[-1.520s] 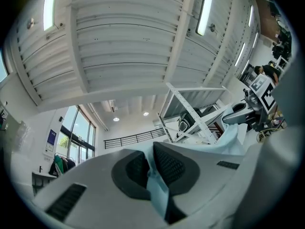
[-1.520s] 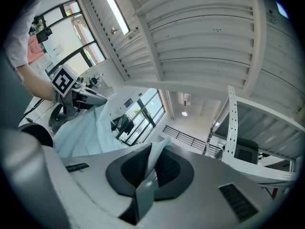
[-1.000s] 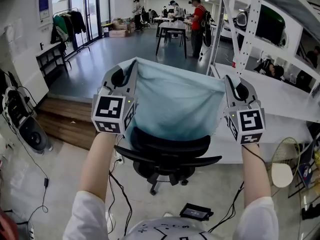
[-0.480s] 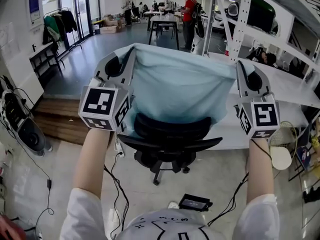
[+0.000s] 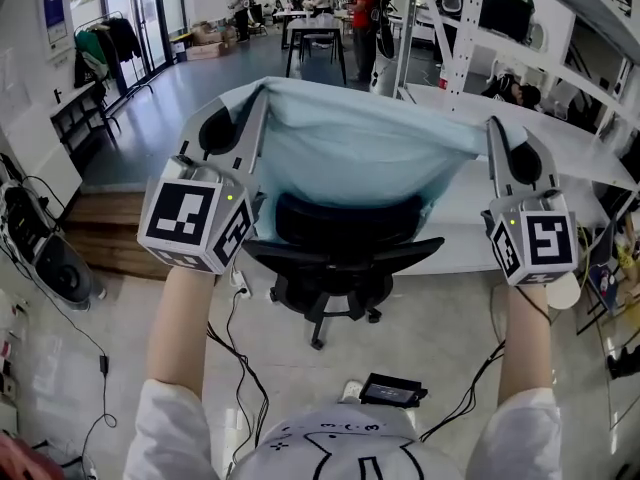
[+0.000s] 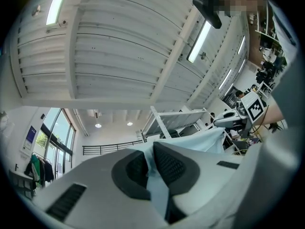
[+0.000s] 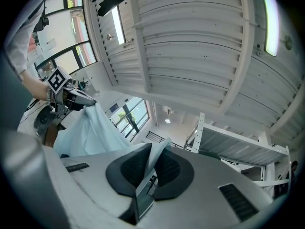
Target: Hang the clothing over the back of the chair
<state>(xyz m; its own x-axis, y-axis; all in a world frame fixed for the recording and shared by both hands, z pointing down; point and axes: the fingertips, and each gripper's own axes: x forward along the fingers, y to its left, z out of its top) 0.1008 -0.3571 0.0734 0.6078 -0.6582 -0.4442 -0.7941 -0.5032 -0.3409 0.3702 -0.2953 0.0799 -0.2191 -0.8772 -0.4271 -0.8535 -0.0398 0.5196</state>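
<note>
A pale blue garment [image 5: 360, 153] is stretched between my two grippers, held up over a black office chair [image 5: 345, 248]. My left gripper [image 5: 262, 92] is shut on the garment's left top corner, the cloth pinched between its dark pads [image 6: 143, 168]. On the right top corner my right gripper [image 5: 492, 126] is shut the same way, cloth [image 7: 155, 159] caught in its pads. The garment hangs down behind the chair's backrest [image 5: 350, 218], whose top edge shows in front of the cloth. Both grippers point forward and upward.
A white table [image 5: 560, 183] with a white metal rack [image 5: 465, 28] stands behind the chair at the right. Cables [image 5: 235, 368] and a black box [image 5: 392, 392] lie on the floor near my feet. A wooden step [image 5: 110, 233] and dark equipment [image 5: 40, 238] are at the left. People stand far back.
Both grippers have carried the garment forward and a little higher, and have spread further apart. The cloth's lower edge has risen, so more of the chair's backrest shows in front of it.
</note>
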